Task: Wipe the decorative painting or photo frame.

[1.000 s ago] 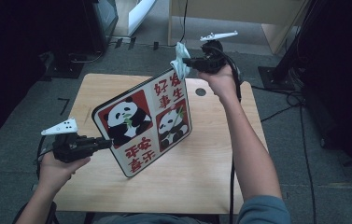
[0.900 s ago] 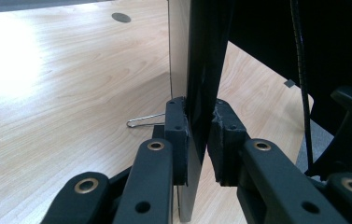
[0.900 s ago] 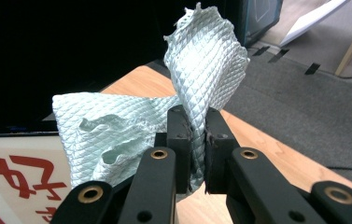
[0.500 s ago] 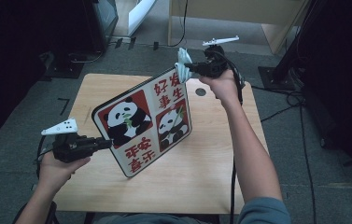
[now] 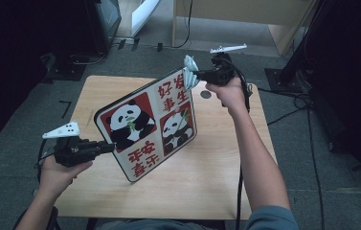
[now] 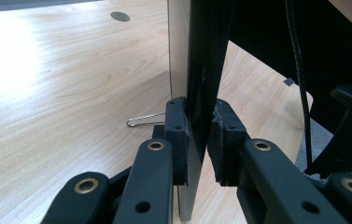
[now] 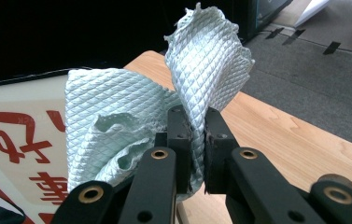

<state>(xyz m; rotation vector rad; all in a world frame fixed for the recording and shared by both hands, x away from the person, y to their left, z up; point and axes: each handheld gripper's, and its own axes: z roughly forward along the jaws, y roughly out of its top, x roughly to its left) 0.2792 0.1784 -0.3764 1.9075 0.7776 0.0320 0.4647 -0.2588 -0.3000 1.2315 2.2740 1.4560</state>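
A white board (image 5: 154,127) printed with two pandas and red characters stands tilted on its lower edge on the wooden table (image 5: 207,177). My left gripper (image 5: 106,146) is shut on the board's left edge; in the left gripper view the pads (image 6: 177,135) clamp the thin panel (image 6: 201,60) from both sides. My right gripper (image 5: 198,75) is shut on a crumpled pale green cloth (image 5: 190,72) at the board's top right corner. In the right gripper view the quilted cloth (image 7: 201,60) bunches up from the jaws, lying against the board's face (image 7: 19,121).
A round cable hole (image 5: 206,94) sits in the table just right of the board's top corner. A thin wire loop (image 6: 143,120) lies on the tabletop behind the board. Cables trail on the grey floor to the right. A wooden cabinet (image 5: 235,19) stands beyond the table.
My right hand has sunk a little, bringing the cloth down onto the board's top right corner. The left hand and the board have stayed still.
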